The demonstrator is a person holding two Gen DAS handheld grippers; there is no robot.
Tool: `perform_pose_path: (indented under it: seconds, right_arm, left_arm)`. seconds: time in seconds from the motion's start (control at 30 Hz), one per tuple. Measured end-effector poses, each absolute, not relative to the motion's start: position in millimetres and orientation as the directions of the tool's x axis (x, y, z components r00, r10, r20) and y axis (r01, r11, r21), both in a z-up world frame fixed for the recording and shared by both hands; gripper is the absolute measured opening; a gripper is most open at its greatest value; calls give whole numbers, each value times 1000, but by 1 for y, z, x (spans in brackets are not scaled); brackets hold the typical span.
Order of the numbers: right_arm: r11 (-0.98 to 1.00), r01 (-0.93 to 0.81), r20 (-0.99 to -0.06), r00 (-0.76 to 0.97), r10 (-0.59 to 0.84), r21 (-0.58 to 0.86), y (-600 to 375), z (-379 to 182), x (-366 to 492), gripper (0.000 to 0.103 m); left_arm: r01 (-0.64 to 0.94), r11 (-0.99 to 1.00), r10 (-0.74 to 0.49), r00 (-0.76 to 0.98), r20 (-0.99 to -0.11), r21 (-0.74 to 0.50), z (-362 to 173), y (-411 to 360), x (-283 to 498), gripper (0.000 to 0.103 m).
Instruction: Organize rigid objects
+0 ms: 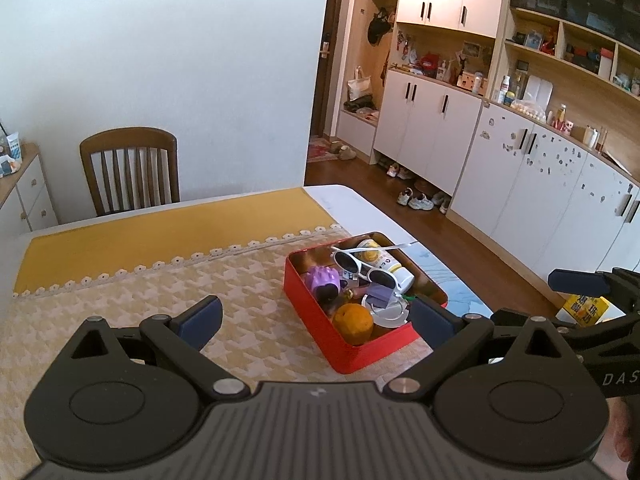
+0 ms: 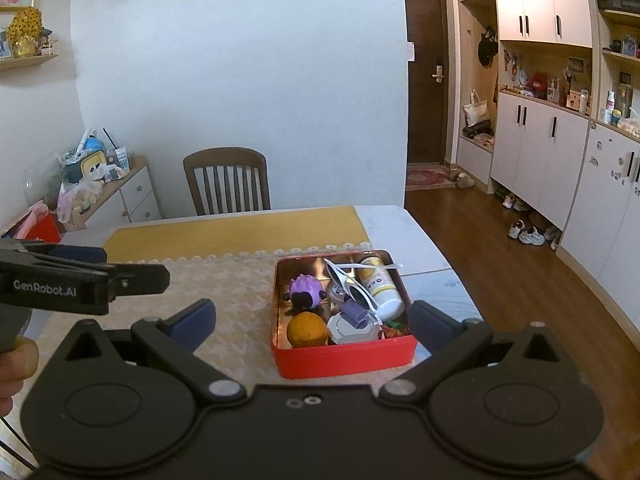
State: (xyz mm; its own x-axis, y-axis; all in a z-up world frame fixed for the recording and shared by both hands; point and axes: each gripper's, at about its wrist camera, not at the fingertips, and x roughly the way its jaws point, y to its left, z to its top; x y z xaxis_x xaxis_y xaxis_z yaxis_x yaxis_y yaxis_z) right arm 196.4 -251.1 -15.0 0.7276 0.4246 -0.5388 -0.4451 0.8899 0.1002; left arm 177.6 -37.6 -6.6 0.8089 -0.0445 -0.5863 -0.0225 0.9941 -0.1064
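Red tin [image 2: 344, 354] on surface [image 2: 224, 296], long axis running away from both tools; sunglasses [image 2: 352, 288] lying diagonally. Left tool [image 1: 316, 316] and right tool [image 2: 312, 318] spread apart, empty.

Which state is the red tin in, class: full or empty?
Nearly full. The red tin has no lid on and holds white sunglasses, an orange, a purple toy and a bottle lying on its side.
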Motion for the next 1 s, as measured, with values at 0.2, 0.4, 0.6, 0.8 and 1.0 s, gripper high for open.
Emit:
perform_pose_path:
  seconds: [0.2,0.4,0.6,0.8,1.0]
  right_arm:
    - [888,-448,-543,724,427,101,-249,-16,199,103]
    - [892,-441,-546,725,421,102,-251,-20,200,103]
    - [894,-436,-546,726,418,104,-253,-22,201,103]
    - [897,-427,-556,722,412,110,-251,-25,202,103]
    - [898,-423,-558,720,413,118,-251,-27,200,103]
  left_arm:
    - [-18,994,-47,809,-586,-104,-8,-39,180,101]
    - [-28,995,-32,811,-584,-94,-10,-40,182,101]
    - [-26,994,-39,812,-582,-103,-14,-42,183,101]
    - [-26,994,-39,810,-585,-102,-16,-42,184,101]
    - [-25,994,-45,809,-586,-110,-18,-40,186,101]
